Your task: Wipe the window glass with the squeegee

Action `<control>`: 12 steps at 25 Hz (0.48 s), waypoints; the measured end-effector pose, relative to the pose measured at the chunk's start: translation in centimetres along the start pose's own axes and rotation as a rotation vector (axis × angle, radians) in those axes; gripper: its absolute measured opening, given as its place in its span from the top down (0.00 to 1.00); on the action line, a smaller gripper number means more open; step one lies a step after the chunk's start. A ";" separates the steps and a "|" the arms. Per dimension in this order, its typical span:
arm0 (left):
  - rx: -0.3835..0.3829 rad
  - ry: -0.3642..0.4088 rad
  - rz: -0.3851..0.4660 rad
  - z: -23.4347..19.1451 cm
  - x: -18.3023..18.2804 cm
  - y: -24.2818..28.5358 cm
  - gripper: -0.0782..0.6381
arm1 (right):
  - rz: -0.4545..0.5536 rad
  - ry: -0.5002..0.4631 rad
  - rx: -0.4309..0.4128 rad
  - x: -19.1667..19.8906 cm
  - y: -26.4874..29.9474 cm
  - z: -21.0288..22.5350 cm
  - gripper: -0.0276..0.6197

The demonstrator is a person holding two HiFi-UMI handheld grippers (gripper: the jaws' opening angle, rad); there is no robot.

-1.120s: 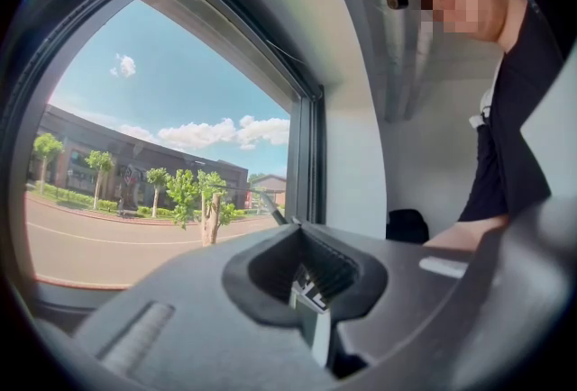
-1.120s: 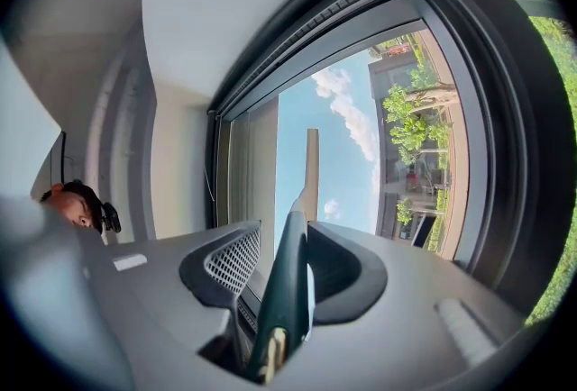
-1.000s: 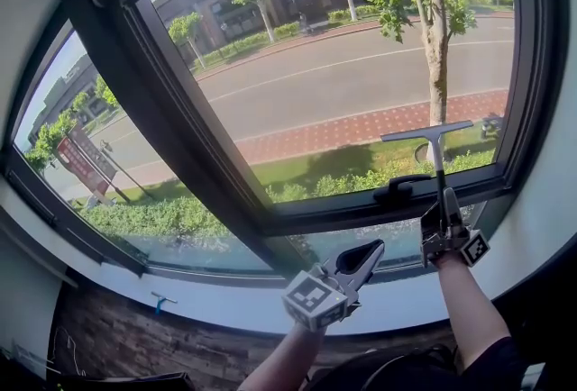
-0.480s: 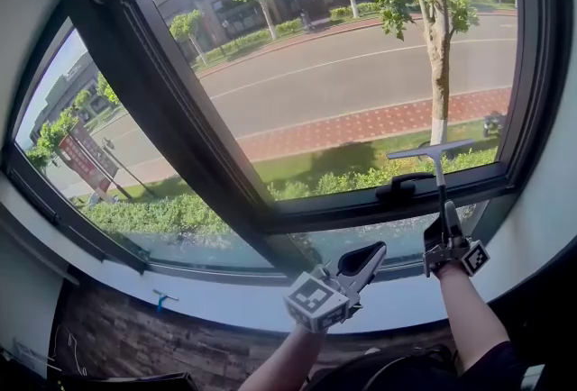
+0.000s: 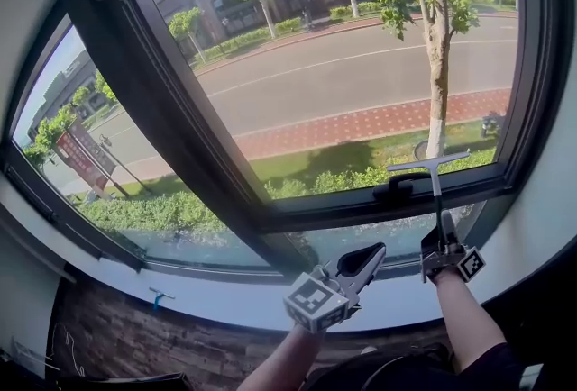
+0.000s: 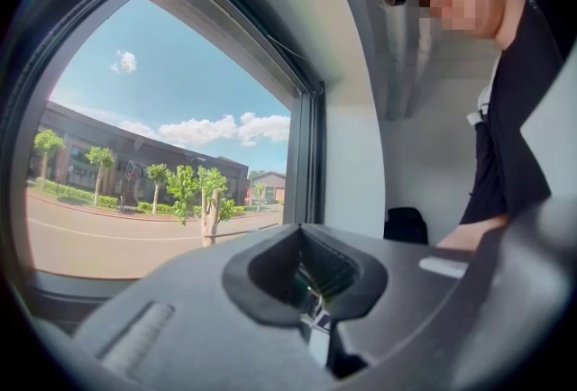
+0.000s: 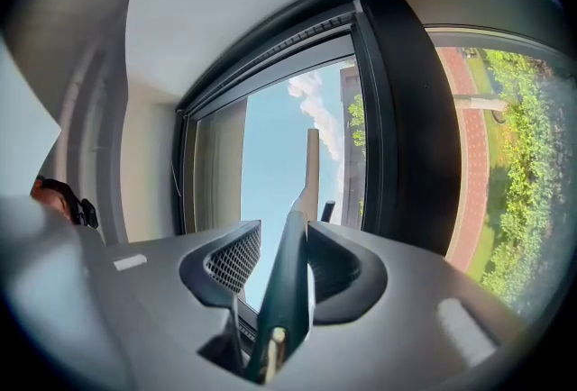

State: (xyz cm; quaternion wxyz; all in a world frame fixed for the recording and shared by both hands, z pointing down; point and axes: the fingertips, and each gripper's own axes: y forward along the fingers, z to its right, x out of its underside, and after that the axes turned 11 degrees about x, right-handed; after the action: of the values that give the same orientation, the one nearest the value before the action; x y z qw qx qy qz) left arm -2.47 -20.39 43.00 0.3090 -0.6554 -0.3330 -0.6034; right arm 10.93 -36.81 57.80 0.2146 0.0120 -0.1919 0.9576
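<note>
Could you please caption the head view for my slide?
Right tongs hold the squeegee low at the window glass; left tongs shut, empty.

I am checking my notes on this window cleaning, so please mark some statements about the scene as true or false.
1. The right claw is shut on the handle of the squeegee. True.
2. A tree stands outside the glass. True.
3. The left claw holds a cloth. False: the left claw is shut and empty.
4. The squeegee's blade is at the top of the glass. False: it is low, just above the window handle.
</note>
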 end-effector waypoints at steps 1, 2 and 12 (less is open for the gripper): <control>0.000 0.000 0.000 0.0 0.0 0.0 0.89 | -0.002 0.002 0.008 0.1 0.0 0.1 0.70; 0.001 -0.001 0.000 0.0 0.1 0.1 0.89 | -0.003 0.001 0.018 0.1 -0.1 0.4 0.70; -0.002 -0.019 0.004 0.3 -1.9 0.6 0.89 | -0.022 -0.026 0.053 -0.3 0.4 -0.3 0.70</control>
State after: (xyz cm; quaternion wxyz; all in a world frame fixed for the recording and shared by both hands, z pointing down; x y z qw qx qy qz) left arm -1.91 -20.65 41.12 0.3062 -0.6621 -0.3339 -0.5969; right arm 11.01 -37.18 57.37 0.2220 0.0323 -0.1692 0.9597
